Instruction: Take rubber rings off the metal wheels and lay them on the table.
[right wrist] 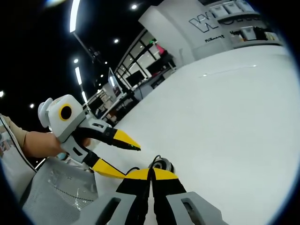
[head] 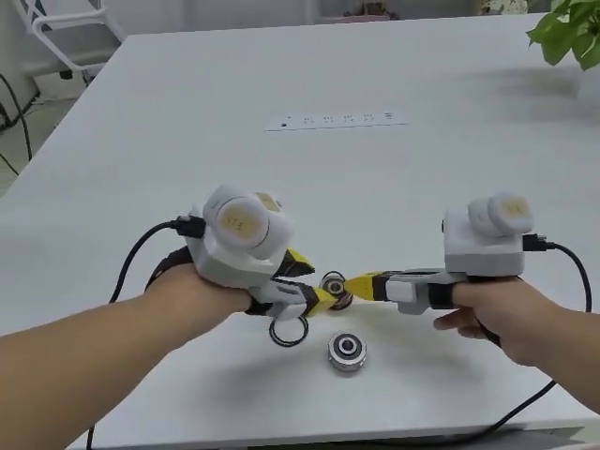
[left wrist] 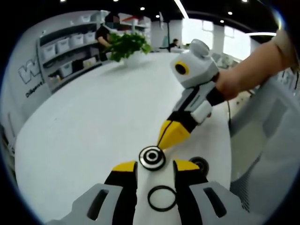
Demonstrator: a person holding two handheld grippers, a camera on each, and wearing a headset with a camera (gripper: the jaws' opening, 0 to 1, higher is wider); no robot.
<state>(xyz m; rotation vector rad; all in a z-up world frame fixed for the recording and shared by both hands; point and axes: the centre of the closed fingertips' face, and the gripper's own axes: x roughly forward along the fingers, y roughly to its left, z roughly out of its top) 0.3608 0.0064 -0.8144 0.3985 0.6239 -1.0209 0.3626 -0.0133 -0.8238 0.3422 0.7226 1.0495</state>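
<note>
Middle wheel (head: 334, 286): right between the two grippers, its round face turned toward the left gripper's camera.
Left gripper (left wrist: 155, 166): jaws spread wide, one yellow tip on each side of the middle wheel; can't tell if they touch it.
Right gripper (right wrist: 151, 174): jaws pressed together, tips at the middle wheel's rim from the opposite side; a pinch there, can't tell.
Rubber ring (head: 288, 331): flat on the table (head: 281, 187), just beside the middle wheel, below the left gripper's jaws.
Second wheel (head: 347, 350): lying flat near the middle wheel, on the person's side.
</note>
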